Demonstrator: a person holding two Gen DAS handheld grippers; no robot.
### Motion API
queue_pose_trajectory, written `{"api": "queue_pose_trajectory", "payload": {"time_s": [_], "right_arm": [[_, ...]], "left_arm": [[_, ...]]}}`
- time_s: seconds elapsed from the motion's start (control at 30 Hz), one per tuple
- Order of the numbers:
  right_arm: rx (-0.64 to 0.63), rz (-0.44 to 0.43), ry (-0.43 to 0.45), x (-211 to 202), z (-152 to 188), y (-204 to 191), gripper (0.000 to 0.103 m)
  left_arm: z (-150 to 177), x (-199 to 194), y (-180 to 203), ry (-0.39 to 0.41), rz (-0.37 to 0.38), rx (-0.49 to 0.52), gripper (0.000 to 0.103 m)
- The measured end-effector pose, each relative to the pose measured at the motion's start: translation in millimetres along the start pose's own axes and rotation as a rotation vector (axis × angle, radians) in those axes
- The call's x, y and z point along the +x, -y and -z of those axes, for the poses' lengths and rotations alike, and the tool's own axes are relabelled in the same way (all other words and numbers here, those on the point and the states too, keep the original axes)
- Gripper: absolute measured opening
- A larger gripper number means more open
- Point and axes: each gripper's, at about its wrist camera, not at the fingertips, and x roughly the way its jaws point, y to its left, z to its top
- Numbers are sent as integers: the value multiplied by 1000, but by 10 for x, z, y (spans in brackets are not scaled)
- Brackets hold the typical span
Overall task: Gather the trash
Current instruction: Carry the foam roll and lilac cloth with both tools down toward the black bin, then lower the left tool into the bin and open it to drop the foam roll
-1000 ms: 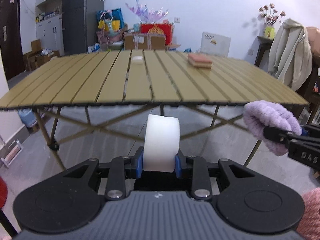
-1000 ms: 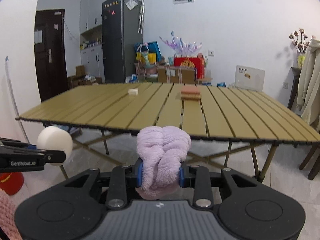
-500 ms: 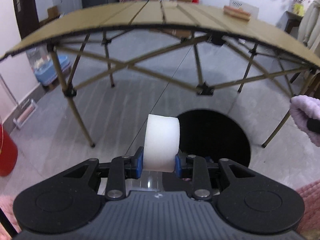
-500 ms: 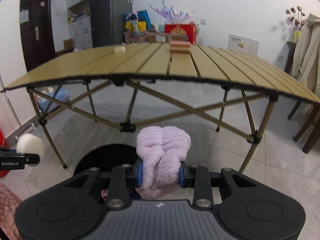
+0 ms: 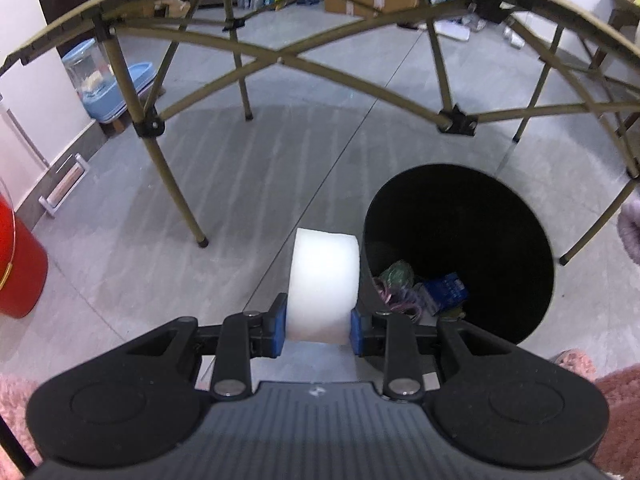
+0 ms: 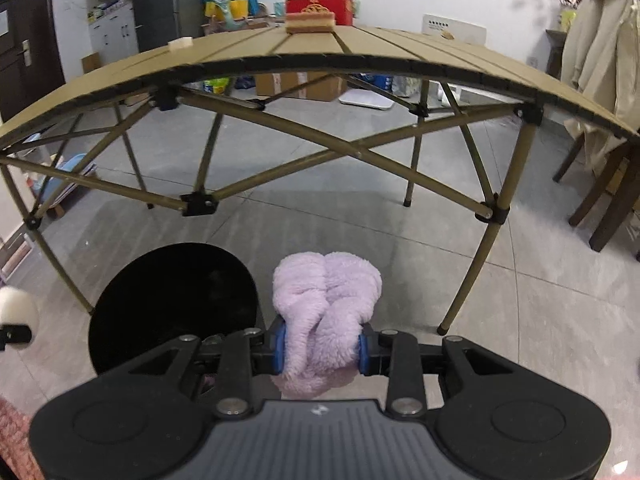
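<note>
The left tongs (image 5: 319, 330) pinch a white foam cylinder (image 5: 323, 284) between their blue pads, the piece standing upright in the grip and reaching forward past the fingertips. Just to the right of it in the left wrist view stands a black trash bin (image 5: 460, 248) on the grey tiled floor (image 5: 240, 184), its mouth open toward the camera; the foam sits beside the bin's near-left rim rather than over the opening. Inside the bin lie a few scraps, among them a blue packet (image 5: 446, 290) and something green (image 5: 396, 274). The right tongs (image 6: 322, 346) pinch a bunched lilac fluffy cloth (image 6: 326, 304), which bulges out above and below the pads. In the right wrist view the same bin (image 6: 172, 304) shows at lower left of the tongs, with the cloth to the right of its rim and not above the opening. The folding table (image 6: 280, 50) rises behind both views, seen partly from beneath its crossed legs, with a small stack of pink and tan blocks (image 6: 310, 23) and a little pale block (image 6: 179, 43) resting on its slats. A red bucket (image 5: 18, 264) stands at the far left of the left wrist view.
</note>
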Motion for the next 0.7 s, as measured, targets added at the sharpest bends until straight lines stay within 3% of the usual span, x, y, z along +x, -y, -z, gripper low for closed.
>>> {"api": "queue_pose_trajectory", "payload": {"time_s": [0.47, 0.7], "right_arm": [[10, 11, -32, 208, -82, -7, 31], [10, 16, -41, 298, -131, -36, 31]], "left_arm": [[-97, 310, 100, -107, -54, -23, 29], [-138, 331, 294, -119, -44, 2, 29]]}}
